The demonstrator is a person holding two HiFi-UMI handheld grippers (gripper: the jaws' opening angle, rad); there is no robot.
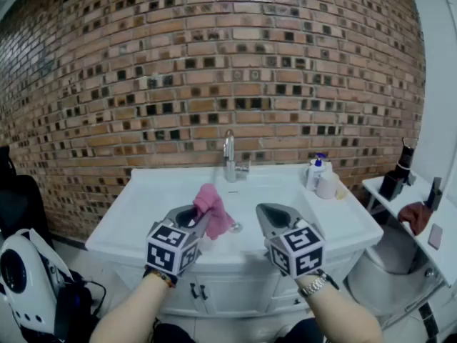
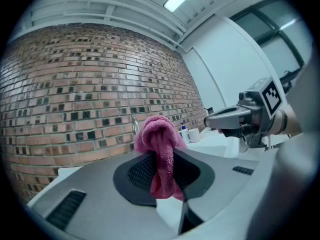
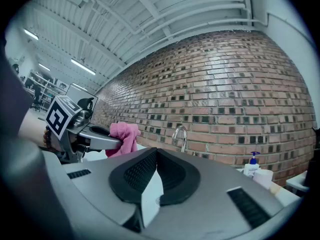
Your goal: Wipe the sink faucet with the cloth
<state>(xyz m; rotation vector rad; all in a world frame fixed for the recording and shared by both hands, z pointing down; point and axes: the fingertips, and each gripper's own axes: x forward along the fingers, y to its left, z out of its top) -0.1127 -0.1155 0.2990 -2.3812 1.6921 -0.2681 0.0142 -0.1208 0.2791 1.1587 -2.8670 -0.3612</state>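
**A:** Where is the pink terry cloth (image 1: pixel 212 209)?

**B:** Just below the middle of the head view. It is clamped in the left gripper (image 1: pixel 202 224), whose jaws are pressed together on a fold of it. In the left gripper view it bunches above the pads, with one end hanging down between them.

**A:** Does it touch the chrome gooseneck faucet (image 1: pixel 229 159)?

**B:** No. In the head view the faucet stands upright at the back rim of the white rectangular sink (image 1: pixel 143 199), above the cloth and slightly to the right, with a clear gap between them. The cloth hangs over the basin.

**A:** And the other tool?

**B:** The right gripper (image 1: pixel 265 214) is right of the cloth, at lower centre and about level with the left one. Its jaws are closed tight on nothing; only the sink shows past them in its own view.

**A:** Anything else around?

**B:** A white pump bottle with a blue top (image 1: pixel 316 170) and a white cylinder (image 1: pixel 328 184) just beside it stand on the sink's back right corner. A red-brown brick wall (image 1: pixel 214 63) fills the upper frame behind everything.
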